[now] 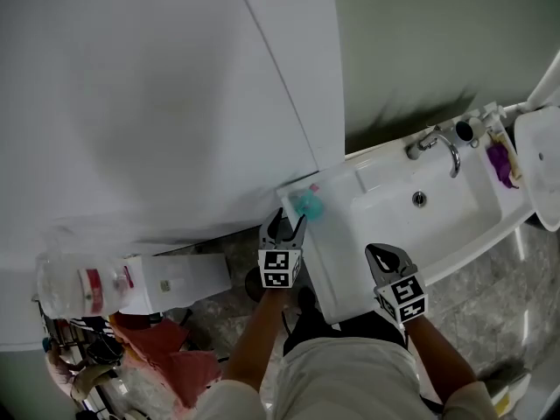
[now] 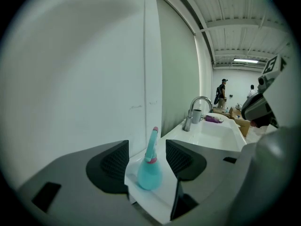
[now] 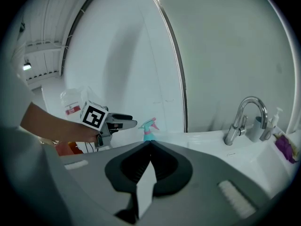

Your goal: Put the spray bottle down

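Note:
A teal spray bottle (image 1: pixel 307 204) with a pink nozzle stands upright on the left corner of the white sink (image 1: pixel 385 234). My left gripper (image 1: pixel 284 225) is just in front of it, open. In the left gripper view the spray bottle (image 2: pixel 150 171) stands between the spread jaws of the left gripper (image 2: pixel 146 147), and neither pad touches it. My right gripper (image 1: pixel 383 254) hovers over the sink's front rim, shut and empty. In the right gripper view its jaws meet at the right gripper's tip (image 3: pixel 150 143), with the spray bottle (image 3: pixel 149 129) and the left gripper (image 3: pixel 120 122) beyond.
A chrome faucet (image 1: pixel 437 143), a cup (image 1: pixel 466 129) and a purple cloth (image 1: pixel 500 160) sit at the back of the sink. A white wall panel (image 1: pixel 175 86) rises behind the bottle. A large plastic bottle (image 1: pixel 79 287) and a white box (image 1: pixel 179 278) lie at the left.

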Demonstrator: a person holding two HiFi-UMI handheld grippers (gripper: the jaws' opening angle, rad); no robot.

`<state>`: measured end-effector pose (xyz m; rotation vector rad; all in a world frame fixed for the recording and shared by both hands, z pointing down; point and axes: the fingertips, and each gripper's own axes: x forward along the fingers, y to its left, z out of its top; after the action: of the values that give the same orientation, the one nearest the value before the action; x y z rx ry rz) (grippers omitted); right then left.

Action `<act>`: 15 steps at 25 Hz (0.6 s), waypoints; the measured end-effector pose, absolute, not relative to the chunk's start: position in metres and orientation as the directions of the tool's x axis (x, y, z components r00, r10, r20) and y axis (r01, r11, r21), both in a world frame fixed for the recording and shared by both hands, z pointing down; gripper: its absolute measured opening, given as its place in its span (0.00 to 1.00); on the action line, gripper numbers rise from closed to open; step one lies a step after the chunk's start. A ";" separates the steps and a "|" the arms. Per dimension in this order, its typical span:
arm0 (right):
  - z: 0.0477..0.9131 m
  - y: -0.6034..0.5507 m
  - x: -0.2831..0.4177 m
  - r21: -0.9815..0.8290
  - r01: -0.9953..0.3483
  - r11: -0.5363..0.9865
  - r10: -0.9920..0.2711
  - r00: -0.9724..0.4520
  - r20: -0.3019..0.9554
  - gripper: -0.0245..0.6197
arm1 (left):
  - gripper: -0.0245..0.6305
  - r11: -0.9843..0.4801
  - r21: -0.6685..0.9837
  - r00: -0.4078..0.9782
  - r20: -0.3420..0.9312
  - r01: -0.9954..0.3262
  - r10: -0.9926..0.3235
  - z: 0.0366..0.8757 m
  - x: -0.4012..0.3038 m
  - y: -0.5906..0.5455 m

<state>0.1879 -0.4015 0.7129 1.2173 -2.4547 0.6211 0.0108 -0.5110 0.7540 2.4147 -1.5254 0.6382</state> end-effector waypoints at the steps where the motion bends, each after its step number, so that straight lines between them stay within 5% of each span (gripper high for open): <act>1: 0.708 -0.400 0.185 -0.234 -0.809 0.539 -0.668 -0.580 0.466 0.05 | 0.41 -0.432 -0.041 0.364 0.470 -0.901 -0.804 0.746 0.006 -0.504; 15: 0.637 -0.355 0.150 -0.192 -0.877 0.440 -0.792 -0.480 0.378 0.05 | 0.14 -0.438 0.088 0.434 0.405 -0.895 -0.805 0.646 -0.066 -0.402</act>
<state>0.1501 -0.3549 0.6366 1.4538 -2.4608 0.5363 -0.0657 -0.4017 0.6456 2.4001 -1.4668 0.4414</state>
